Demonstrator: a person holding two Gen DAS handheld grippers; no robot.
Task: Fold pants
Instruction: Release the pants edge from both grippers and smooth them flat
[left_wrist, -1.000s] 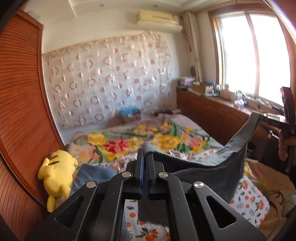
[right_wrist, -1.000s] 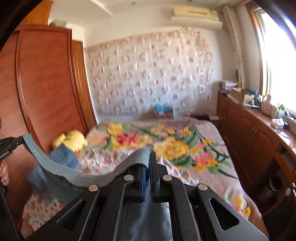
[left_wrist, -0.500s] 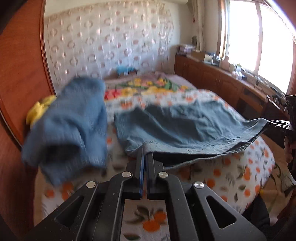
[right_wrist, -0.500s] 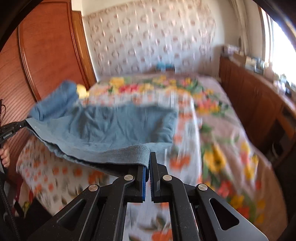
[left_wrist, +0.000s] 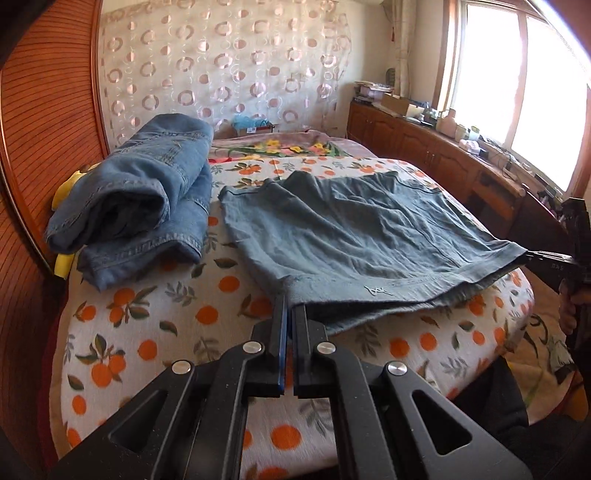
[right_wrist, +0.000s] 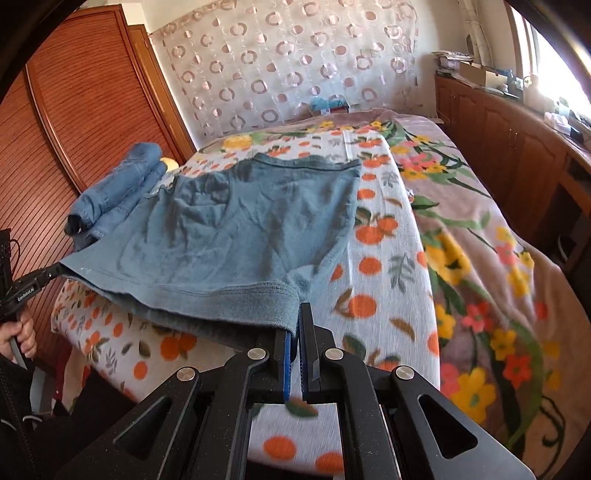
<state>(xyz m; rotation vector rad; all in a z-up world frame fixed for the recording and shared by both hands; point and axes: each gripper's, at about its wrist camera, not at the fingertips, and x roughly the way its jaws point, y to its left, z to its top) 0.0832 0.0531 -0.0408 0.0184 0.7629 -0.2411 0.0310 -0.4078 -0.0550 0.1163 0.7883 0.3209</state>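
Grey-blue pants (left_wrist: 354, 236) lie spread flat over the orange-patterned sheet (left_wrist: 155, 332) on the bed, waistband toward me. They also show in the right wrist view (right_wrist: 236, 236). My left gripper (left_wrist: 289, 306) is shut on the left corner of the waistband. My right gripper (right_wrist: 297, 317) is shut on the right corner of the waistband. The waistband edge stays lifted slightly between the two grippers. The right gripper appears at the right edge of the left wrist view (left_wrist: 532, 254); the left gripper appears at the left edge of the right wrist view (right_wrist: 55, 271).
A pile of blue jeans (left_wrist: 140, 199) sits left of the pants, over a yellow plush toy (left_wrist: 68, 184). A wooden wardrobe (right_wrist: 85, 110) stands left of the bed, a wooden cabinet (left_wrist: 436, 144) under the window on the right. A floral blanket (right_wrist: 487, 258) covers the bed's right side.
Both grippers swung the pants down from mid-air and laid them flat on the bed. The pants were hanging and billowing before; now they rest spread out.
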